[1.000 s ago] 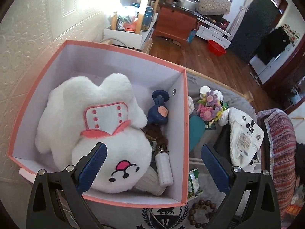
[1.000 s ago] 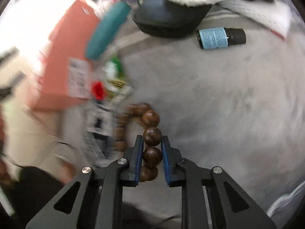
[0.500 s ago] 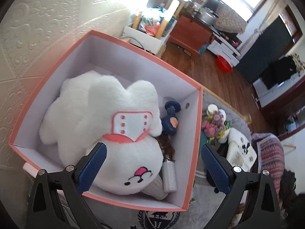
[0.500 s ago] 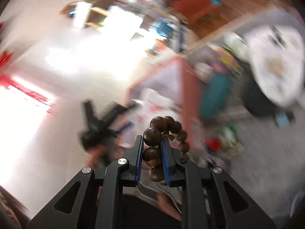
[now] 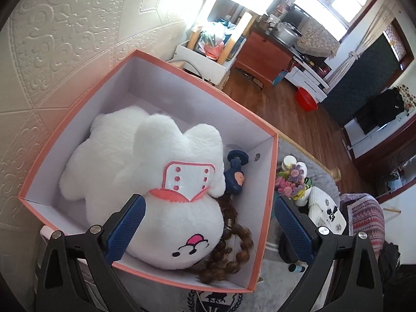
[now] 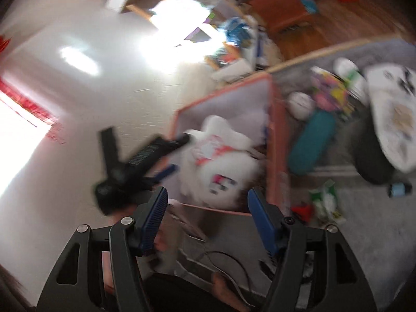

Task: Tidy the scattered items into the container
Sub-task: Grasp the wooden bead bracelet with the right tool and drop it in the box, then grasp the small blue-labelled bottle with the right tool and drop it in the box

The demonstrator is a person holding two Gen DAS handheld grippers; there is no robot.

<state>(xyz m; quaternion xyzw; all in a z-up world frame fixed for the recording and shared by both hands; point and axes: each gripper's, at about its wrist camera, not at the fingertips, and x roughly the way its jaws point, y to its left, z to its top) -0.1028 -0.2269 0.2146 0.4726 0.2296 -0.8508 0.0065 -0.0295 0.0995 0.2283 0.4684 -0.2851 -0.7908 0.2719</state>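
The pink box [image 5: 270, 182] holds a white plush toy [image 5: 145, 171], a dark blue figure [image 5: 235, 179] and a brown bead bracelet [image 5: 234, 249] lying blurred in its near right corner. My left gripper [image 5: 208, 223] is open and empty, hovering above the box. My right gripper [image 6: 208, 218] is open and empty near the box's front edge [image 6: 275, 140]; its view is motion-blurred. The left gripper shows there as a black shape [image 6: 135, 161].
On the grey cloth right of the box lie a teal case [image 6: 312, 140], a flower ornament [image 5: 292, 182], a white knitted item [image 5: 325, 213], a green wrapper [image 6: 325, 200] and a small bottle [image 6: 397, 188]. A patterned wall stands behind the box.
My right gripper carried the bead bracelet up over the box and opened. The bracelet now lies in the box. My left gripper rose and tilted over the box.
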